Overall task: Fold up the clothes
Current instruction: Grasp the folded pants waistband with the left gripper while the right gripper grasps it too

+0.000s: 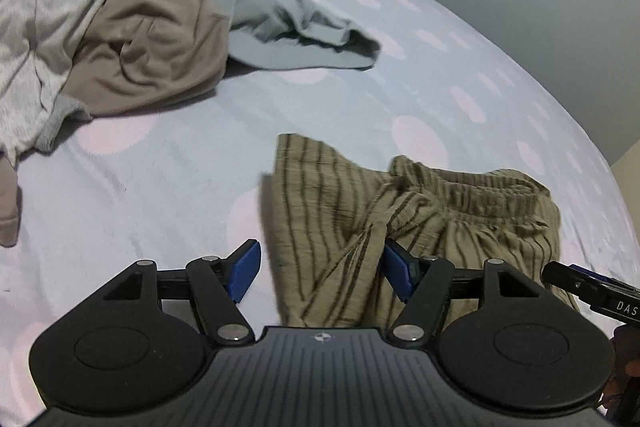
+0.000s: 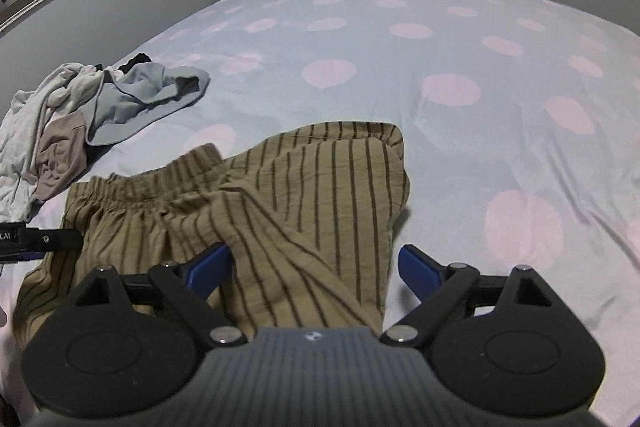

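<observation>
a: bedroom, mid-fold. the striped shorts (image 2: pixel 256 211) lie crumpled on the dotted bed sheet (image 2: pixel 460 39), elastic waistband toward the heap of unfolded clothes (image 1: pixel 92 27), one leg doubled loosely over the body of the garment.

b: and the two tools?

a: the left gripper (image 1: pixel 320 267) has its blue pads parted, with a ridge of striped cloth between them but not pinched. the right gripper (image 2: pixel 314 267) stands spread wide, straddling the folded-over leg, nothing clamped. neither has hold of anything.

b: so what does the step ask for?

a: by my reading, a fresh pair of grasps. the fold looks uneven, so each gripper should take a corner or hem edge rather than a bunch from the middle, close fully on both layers, then pull the cloth taut and level before laying it over.

b: risk?

a: catching the bed sheet along with the shorts, or lifting one side ahead of the other and skewing the crease.
</observation>
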Available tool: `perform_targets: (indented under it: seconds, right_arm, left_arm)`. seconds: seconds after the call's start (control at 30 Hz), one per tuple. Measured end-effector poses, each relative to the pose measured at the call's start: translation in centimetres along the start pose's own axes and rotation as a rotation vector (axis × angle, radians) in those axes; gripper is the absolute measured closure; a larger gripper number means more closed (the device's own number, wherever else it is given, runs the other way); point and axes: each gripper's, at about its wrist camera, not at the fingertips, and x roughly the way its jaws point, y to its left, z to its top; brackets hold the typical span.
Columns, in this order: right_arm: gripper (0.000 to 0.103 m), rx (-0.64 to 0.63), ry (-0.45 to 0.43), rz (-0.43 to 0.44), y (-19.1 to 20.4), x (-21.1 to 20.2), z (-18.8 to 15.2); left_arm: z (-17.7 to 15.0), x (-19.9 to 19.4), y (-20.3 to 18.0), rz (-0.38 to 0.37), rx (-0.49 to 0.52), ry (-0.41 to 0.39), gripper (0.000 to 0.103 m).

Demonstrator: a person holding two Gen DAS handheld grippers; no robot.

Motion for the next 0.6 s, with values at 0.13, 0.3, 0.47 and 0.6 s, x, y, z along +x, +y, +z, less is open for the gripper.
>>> perform_targets:
  seconds: [0.13,0.3,0.47,0.6]
  right_arm:
    - [0.01,0.001,0.021,0.027,-0.2,2.1,0.2]
    - [0.02,0.005,0.016,0.028,0.5,3.5,0.0]
    - [0.065,-0.018,0.001,0.038,1.5,3.3,-0.2]
    - [0.088,-0.014,-0.021,0.039,2.2,2.4,-0.2]
  left_arm:
    - [-0.1,0.8,-0.5,0.004,0.049,-0.016,0.034]
    - [-0.3,1.5,-1.5,0.009,0.129,-0.053,0.04]
    - [-0.6,2.0,-2.3,-0.039,0.196,-0.056,0.074]
    - [-0.9,1.3,-2.8,-0.046,0.22,-0.08,0.09]
